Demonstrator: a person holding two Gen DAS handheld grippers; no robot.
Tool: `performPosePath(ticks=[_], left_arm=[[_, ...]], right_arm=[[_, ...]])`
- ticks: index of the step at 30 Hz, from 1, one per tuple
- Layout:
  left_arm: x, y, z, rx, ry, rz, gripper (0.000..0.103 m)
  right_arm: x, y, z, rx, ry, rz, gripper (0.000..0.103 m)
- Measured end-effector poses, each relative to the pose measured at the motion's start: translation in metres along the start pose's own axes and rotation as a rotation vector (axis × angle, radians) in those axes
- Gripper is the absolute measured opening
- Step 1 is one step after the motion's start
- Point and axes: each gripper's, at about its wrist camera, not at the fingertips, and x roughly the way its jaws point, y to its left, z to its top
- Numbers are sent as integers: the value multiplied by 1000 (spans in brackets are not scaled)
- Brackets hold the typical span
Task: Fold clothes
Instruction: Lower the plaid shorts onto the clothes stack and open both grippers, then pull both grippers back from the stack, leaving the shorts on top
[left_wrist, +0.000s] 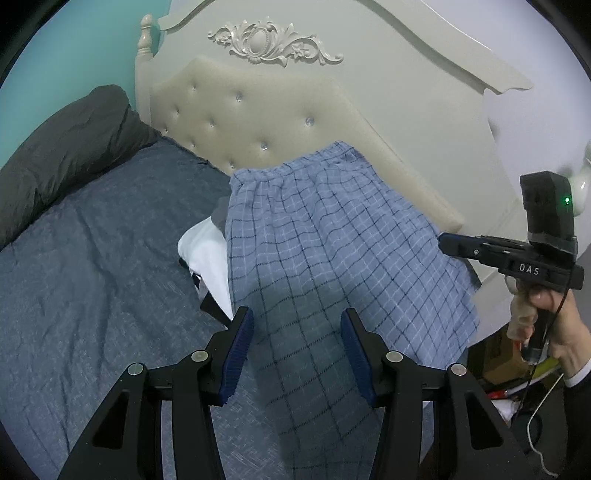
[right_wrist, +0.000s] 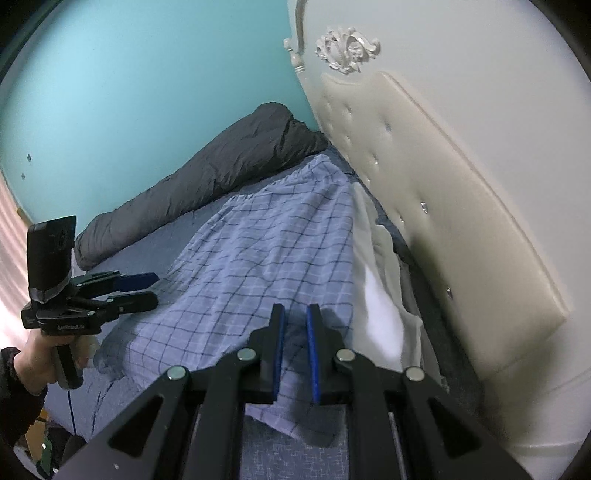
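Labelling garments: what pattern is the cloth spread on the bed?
Light blue plaid garment with dark and white grid lines; clearest in the left wrist view.

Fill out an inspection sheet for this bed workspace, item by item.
Surface: bed with blue-grey bedspread, wrinkled.
Job's things: blue checked garment spread flat, waistband toward the headboard; white garment partly under it.
Clutter: dark rolled duvet along the wall side.
Grippers: left hand-held gripper open above the checked garment, holding nothing; right hand-held gripper nearly shut, nothing seen between its pads.
Cables: white cord and black lead below the right hand.
Surroundings: turquoise wall; boxes beside the bed, unclear.
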Motion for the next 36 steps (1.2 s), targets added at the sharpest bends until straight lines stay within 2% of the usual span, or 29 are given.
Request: performPosePath(ticks=[6, 9, 16, 24, 36], left_arm=[[-2, 0, -4, -9, -1, 5, 53], [0, -2, -8, 3, 1, 32, 53], [9, -2, -13, -22, 8, 33, 53], [-13, -11, -6, -19, -39, 53, 53], [-47, -32, -10, -14, -84, 50, 53]], right_arm=[[-4, -1, -4, 14, -5, -3, 11], [6, -2, -1, 8, 4, -12, 11], [11, -8, -3, 31, -2, -21, 10], [-13, -4, -3, 57, -76, -9, 11], [-39, 32, -5, 42, -139, -1, 11]])
